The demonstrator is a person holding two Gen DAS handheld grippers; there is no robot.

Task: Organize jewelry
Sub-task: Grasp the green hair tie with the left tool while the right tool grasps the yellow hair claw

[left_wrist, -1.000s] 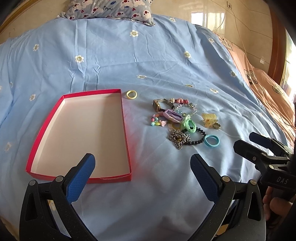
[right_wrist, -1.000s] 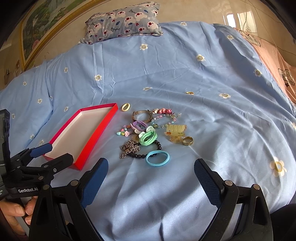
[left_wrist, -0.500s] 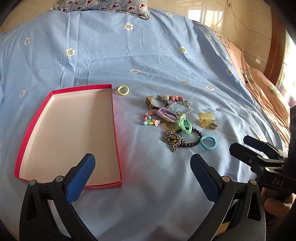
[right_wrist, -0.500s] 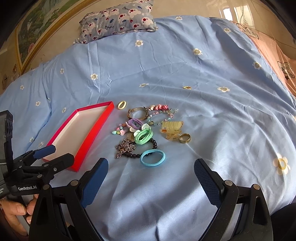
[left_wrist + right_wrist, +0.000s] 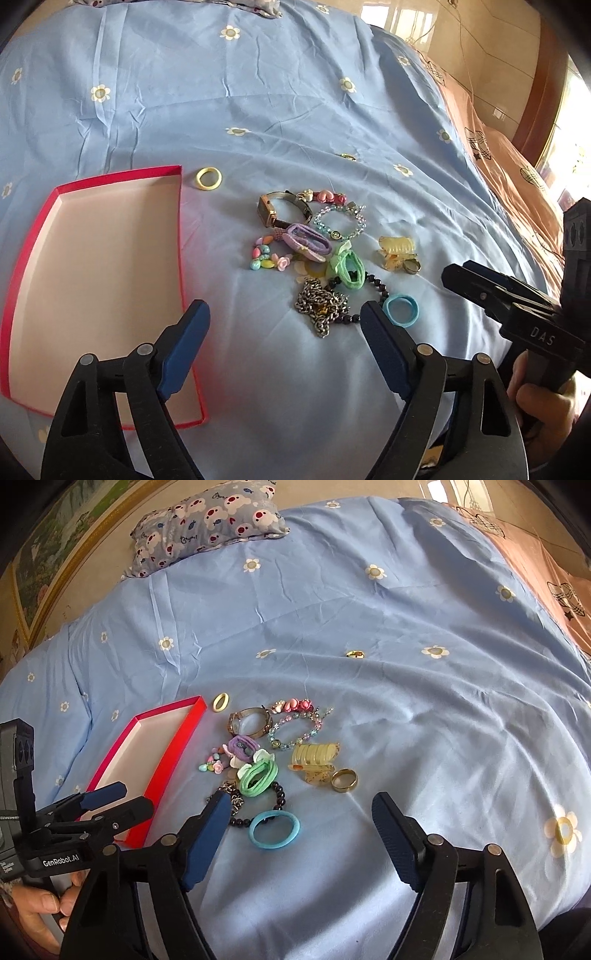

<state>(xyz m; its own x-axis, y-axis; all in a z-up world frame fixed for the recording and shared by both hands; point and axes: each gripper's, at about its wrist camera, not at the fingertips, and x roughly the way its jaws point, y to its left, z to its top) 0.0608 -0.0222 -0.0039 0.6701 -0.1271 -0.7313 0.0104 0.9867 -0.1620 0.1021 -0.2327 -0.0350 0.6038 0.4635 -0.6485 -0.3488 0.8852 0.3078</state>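
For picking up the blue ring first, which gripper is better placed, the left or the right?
Right. The blue ring lies just ahead between the open right gripper fingers, while the left gripper faces the chain and red tray.

Near corner of the red box [image 5: 92, 280] covered by the left gripper [image 5: 284, 332], black bead bracelet [image 5: 279, 797] partly hidden under the green hair tie [image 5: 258, 773], pillow [image 5: 177, 3] cut off far ahead, small gold item [image 5: 355, 653] far ahead too small to identify.
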